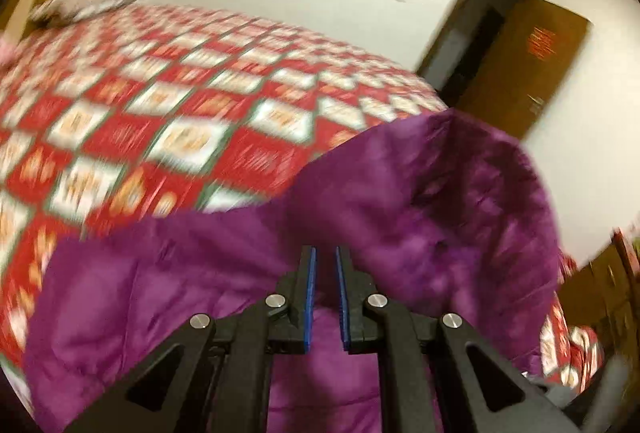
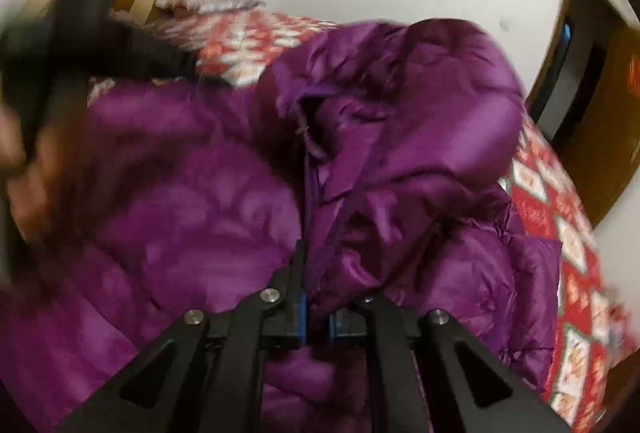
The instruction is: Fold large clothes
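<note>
On bed (image 1: 168, 105), toward door-side edge: purple puffer jacket (image 2: 208, 193) in loose heap, hood bunched, no neat fold visible. Right claw (image 2: 316, 297) clamped on jacket's front edge. Left claw (image 1: 325, 273) nearly together; fabric between pads unclear. Judgement: early stage, folding mostly left.

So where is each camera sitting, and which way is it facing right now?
Left wrist: on the left gripper, looking down along its fingers over the purple jacket to the patterned bedspread, wall and door beyond.
Right wrist: on the right gripper, looking down at the jacket, a fold of it between its fingers; a blurred hand at left.
Shared: jacket, bedspread, wall and door.
</note>
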The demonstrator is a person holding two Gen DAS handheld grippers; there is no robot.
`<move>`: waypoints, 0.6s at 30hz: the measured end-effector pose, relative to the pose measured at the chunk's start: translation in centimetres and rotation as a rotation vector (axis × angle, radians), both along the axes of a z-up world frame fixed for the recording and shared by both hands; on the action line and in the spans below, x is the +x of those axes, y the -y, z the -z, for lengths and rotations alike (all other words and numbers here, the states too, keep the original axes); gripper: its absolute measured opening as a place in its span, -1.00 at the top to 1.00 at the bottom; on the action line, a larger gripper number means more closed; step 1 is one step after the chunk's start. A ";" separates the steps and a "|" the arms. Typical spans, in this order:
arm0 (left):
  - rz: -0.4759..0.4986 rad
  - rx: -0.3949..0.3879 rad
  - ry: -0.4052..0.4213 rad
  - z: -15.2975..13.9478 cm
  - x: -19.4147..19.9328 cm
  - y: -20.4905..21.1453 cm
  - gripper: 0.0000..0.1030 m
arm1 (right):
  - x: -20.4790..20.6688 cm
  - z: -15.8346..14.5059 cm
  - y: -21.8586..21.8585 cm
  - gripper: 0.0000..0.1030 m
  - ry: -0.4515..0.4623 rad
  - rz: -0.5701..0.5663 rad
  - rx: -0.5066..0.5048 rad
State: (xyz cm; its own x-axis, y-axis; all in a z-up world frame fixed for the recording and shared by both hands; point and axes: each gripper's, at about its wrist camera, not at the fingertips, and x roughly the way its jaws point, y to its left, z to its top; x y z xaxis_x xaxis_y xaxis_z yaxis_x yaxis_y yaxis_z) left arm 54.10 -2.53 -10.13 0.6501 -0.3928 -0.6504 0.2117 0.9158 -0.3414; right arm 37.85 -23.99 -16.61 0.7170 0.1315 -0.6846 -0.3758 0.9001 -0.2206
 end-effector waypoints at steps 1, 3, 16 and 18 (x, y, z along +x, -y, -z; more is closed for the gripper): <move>0.032 0.009 0.013 -0.8 0.0 0.7 0.82 | -0.1 0.2 -0.5 0.81 0.016 -0.015 -0.036; 0.114 0.022 0.040 -2.8 -0.1 2.7 0.81 | -1.5 0.6 -2.5 0.81 0.075 -0.086 -0.152; 0.384 0.089 0.023 -7.5 -1.6 12.6 -0.44 | -6.0 5.2 -7.8 0.80 0.279 -0.300 -0.537; 0.370 0.148 -0.036 -6.9 -1.0 14.2 -0.44 | -6.0 4.9 -7.7 0.80 0.284 -0.298 -0.534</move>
State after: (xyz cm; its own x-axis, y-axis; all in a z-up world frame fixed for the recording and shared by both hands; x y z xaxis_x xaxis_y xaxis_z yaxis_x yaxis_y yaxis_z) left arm 53.10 -16.74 -3.21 0.4580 -0.4966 -0.7373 0.5267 0.8198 -0.2250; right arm 31.86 -16.27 -21.46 0.8641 0.0476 -0.5011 -0.4532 0.5067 -0.7334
